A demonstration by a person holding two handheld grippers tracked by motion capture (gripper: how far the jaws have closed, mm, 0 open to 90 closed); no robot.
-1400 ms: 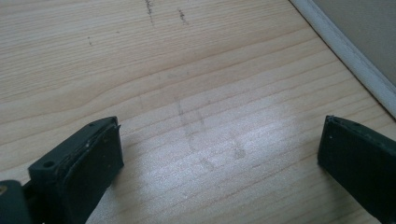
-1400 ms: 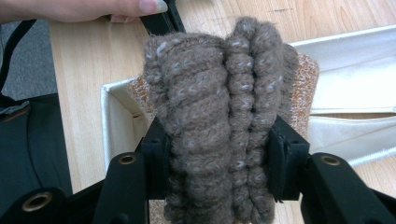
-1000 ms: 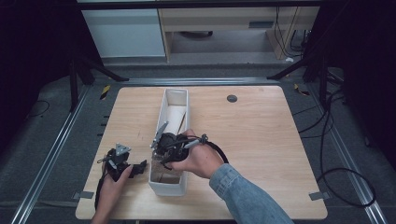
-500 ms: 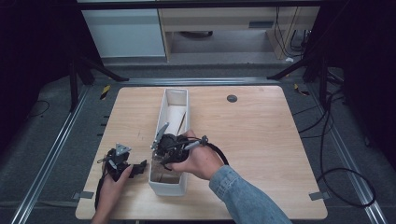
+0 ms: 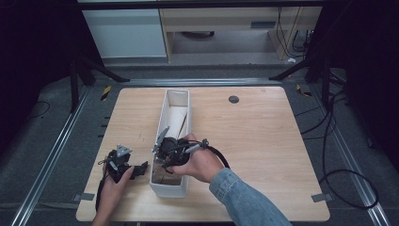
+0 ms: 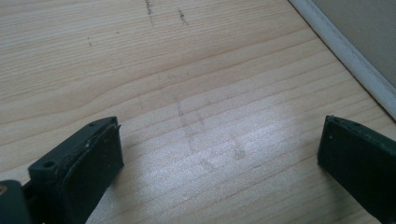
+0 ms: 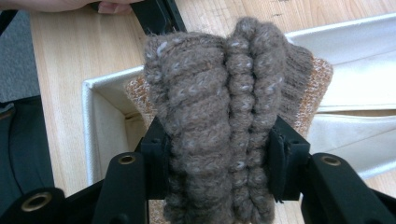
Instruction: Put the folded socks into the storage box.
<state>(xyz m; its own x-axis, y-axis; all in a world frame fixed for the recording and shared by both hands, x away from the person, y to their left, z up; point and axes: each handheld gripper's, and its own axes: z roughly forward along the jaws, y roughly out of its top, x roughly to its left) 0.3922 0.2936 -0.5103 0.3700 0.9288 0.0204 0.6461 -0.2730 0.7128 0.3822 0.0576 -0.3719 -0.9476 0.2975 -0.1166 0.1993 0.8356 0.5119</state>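
Right tongs [image 7: 217, 158] low over box [image 7: 93, 102]

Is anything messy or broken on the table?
Nothing looks broken or spilled. The right gripper squeezes a bunched brown knitted piece over the long white box. The left gripper is open over bare table, which has only faint scuff marks.

Knit roll [image 7: 219, 121] between right claw [image 7: 217, 163] pads, above tray [image 5: 186, 101]; left claw [image 5: 136, 169] left of tray.
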